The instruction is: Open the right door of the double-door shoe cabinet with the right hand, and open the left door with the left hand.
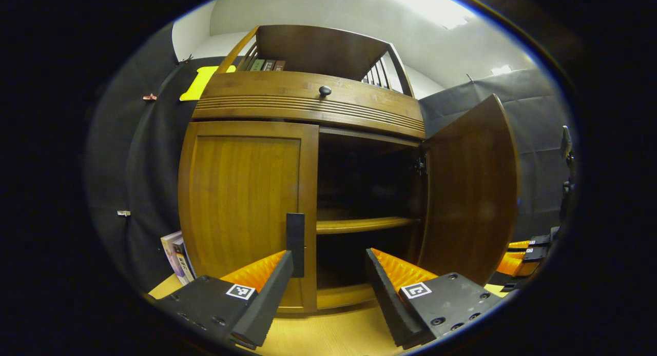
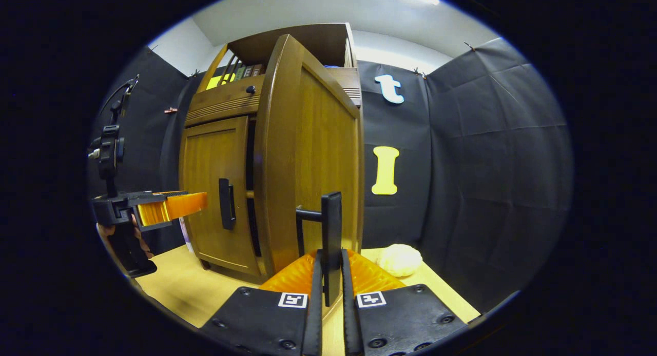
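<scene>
The wooden shoe cabinet (image 1: 308, 97) (image 2: 226, 99) stands on a wooden table. Its right door (image 1: 472, 192) (image 2: 313, 156) is swung wide open, showing a dark inside with a shelf (image 1: 364, 224). My right gripper (image 2: 331, 274) is shut on that door's dark bar handle (image 2: 331, 233). The left door (image 1: 246, 202) (image 2: 213, 181) stays closed, with its dark handle (image 1: 295, 243) (image 2: 226, 203) near its inner edge. My left gripper (image 1: 328, 263) (image 2: 172, 206) is open, its fingers just in front of the left handle, not touching it.
A drawer with a round knob (image 1: 325, 91) runs above the doors, with books on top. Books (image 1: 177, 256) lean beside the cabinet's left. A pale rounded object (image 2: 400, 259) lies on the table (image 2: 190, 289) right of the cabinet. Black cloth walls surround it.
</scene>
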`<state>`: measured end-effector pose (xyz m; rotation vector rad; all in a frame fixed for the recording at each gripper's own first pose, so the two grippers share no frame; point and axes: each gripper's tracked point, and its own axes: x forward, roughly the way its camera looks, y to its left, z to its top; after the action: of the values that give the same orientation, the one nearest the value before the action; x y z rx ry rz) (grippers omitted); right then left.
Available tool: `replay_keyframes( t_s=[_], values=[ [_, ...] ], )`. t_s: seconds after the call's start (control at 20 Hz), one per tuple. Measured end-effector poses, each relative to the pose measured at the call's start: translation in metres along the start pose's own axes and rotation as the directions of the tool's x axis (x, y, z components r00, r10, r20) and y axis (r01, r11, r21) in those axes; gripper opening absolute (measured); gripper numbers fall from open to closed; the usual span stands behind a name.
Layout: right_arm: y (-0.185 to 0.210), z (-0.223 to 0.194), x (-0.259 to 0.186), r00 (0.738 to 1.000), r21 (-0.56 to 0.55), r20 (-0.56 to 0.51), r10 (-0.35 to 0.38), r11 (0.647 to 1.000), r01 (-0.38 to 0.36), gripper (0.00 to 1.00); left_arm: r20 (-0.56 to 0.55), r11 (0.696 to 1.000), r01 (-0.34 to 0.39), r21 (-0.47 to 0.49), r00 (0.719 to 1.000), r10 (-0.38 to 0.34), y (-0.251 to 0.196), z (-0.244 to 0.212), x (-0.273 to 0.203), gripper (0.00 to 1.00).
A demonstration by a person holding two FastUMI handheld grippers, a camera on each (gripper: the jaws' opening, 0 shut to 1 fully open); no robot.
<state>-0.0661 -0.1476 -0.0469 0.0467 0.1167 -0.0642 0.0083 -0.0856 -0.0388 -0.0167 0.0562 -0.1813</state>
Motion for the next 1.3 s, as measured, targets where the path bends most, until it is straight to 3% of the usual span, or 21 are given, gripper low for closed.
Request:
replay_keyframes(
  t_s=[0.05, 0.15, 0.2, 0.25, 0.7, 0.85, 1.0, 1.3],
  values=[
    [-0.008, 0.000, 0.000, 1.000, 0.002, -0.001, -0.015, 1.000, 0.015, 0.25, 0.000, 1.000, 0.000, -0.004, 1.000, 0.000, -0.003, 0.000, 0.002, 0.87],
    [-0.028, 0.001, -0.001, 0.999, 0.002, -0.006, -0.042, 0.999, 0.042, 0.18, -0.001, 1.000, -0.006, 0.002, 1.000, 0.006, -0.007, 0.000, 0.008, 0.87],
    [-0.036, 0.002, -0.006, 0.999, 0.004, -0.003, -0.045, 0.999, 0.045, 0.05, 0.002, 1.000, -0.013, 0.009, 1.000, 0.013, -0.008, 0.001, 0.010, 0.87],
    [-0.042, 0.003, -0.008, 0.999, 0.009, -0.002, -0.043, 0.999, 0.043, 0.15, 0.007, 1.000, -0.020, 0.014, 1.000, 0.020, -0.008, 0.002, 0.012, 0.87],
    [-0.109, 0.005, -0.027, 0.995, -0.001, 0.007, -0.102, 0.995, 0.102, 0.15, 0.010, 0.989, -0.146, -0.008, 0.989, 0.146, 0.017, -0.006, 0.027, 0.87],
    [-0.103, 0.006, -0.038, 0.998, 0.041, 0.011, -0.058, 0.997, 0.058, 0.15, 0.024, 0.985, -0.172, 0.017, 0.985, 0.172, 0.030, -0.002, 0.030, 0.87],
    [-0.103, 0.009, -0.043, 0.997, 0.004, 0.032, -0.064, 0.998, 0.064, 0.15, 0.040, 0.980, -0.197, 0.029, 0.980, 0.196, 0.044, -0.001, 0.033, 0.87],
    [-0.075, 0.027, -0.066, 0.995, 0.013, 0.104, -0.008, 1.000, 0.007, 0.15, 0.024, 0.982, -0.186, 0.038, 0.982, 0.185, 0.060, -0.010, 0.055, 0.87]
  ],
)
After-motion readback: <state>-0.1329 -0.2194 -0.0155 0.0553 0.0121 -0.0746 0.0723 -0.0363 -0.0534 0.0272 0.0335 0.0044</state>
